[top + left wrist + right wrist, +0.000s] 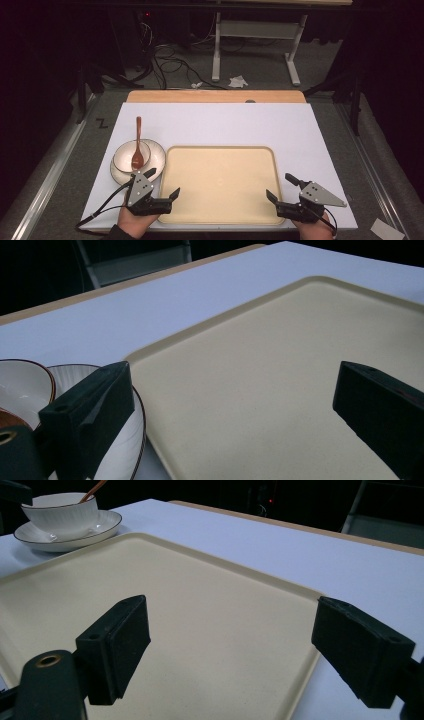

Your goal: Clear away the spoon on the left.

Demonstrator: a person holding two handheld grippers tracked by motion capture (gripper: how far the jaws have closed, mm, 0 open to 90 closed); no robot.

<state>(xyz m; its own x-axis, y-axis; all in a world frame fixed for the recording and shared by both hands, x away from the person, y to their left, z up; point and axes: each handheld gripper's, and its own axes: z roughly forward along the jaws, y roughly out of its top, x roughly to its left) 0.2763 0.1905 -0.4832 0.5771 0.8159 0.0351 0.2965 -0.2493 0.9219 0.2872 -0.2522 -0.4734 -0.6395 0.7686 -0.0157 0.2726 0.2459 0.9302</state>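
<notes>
An empty cream tray (220, 185) lies at the front middle of the white sheet. Left of it a white bowl (131, 156) sits on a saucer (155, 150), with a wooden spoon (138, 145) standing in the bowl. My left gripper (162, 184) is open, its jaws astride the tray's left rim near the front corner. My right gripper (281, 187) is open too, astride the right rim. In the left gripper view the tray (280, 365) spreads between the jaws (235, 410), with the saucer (125, 440) by the left jaw. The right gripper view shows its gripper (240, 647) over the tray (200, 605), with the bowl (62, 512) far left.
The white sheet (225, 120) covers a wooden tabletop (215, 96), and it is bare behind the tray. Beyond the table stand a white desk frame (216, 50), cables and crumpled paper (238, 81) on the floor. A paper scrap (386, 230) lies at front right.
</notes>
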